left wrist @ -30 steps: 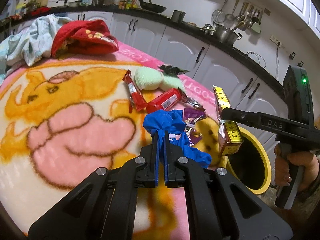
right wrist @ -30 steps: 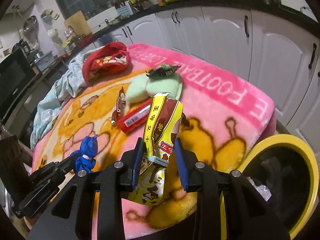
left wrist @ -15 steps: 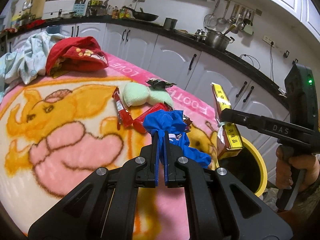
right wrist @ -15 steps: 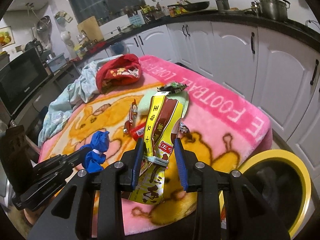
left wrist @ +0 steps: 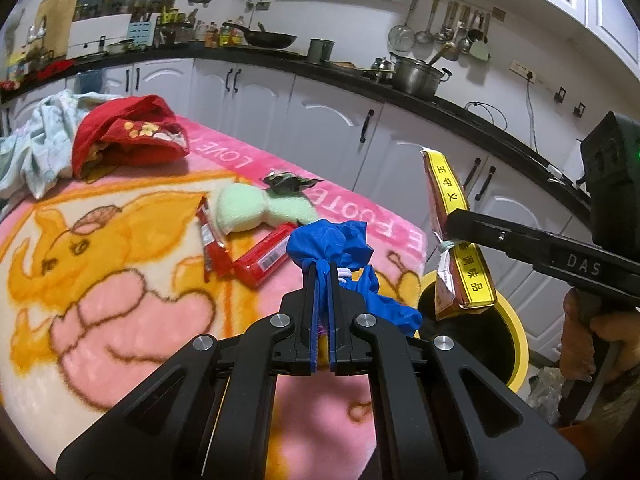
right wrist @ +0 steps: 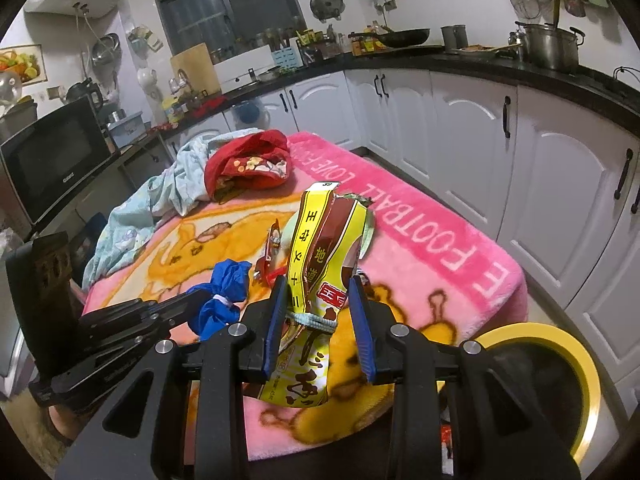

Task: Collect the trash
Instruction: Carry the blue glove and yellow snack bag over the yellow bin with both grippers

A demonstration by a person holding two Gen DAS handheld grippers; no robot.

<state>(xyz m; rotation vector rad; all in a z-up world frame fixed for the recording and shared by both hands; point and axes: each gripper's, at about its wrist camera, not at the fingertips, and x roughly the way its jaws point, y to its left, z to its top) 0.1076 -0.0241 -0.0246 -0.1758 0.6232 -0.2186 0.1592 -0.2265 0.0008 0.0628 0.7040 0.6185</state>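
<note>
My left gripper [left wrist: 324,270] is shut on a crumpled blue plastic glove [left wrist: 332,242], held above the pink blanket; it also shows in the right wrist view [right wrist: 224,292]. My right gripper [right wrist: 318,300] is shut on a yellow and brown snack bag [right wrist: 320,264], upright between the fingers, and shows from the side in the left wrist view [left wrist: 452,224]. The bag [left wrist: 460,276] hangs above the yellow-rimmed bin [left wrist: 516,336], which stands on the floor at the table's right edge [right wrist: 588,384]. Two red wrappers [left wrist: 260,256] lie on the blanket.
A pale green sponge-like lump [left wrist: 248,208] and a dark crumpled wrapper [left wrist: 286,182] lie behind the red wrappers. A red cloth [left wrist: 128,140] and a light blue cloth [left wrist: 36,160] lie at the far left. White cabinets [left wrist: 328,132] stand behind the table.
Both grippers have risen above the table with their loads still held. The snack bag has moved nearer over the bin.
</note>
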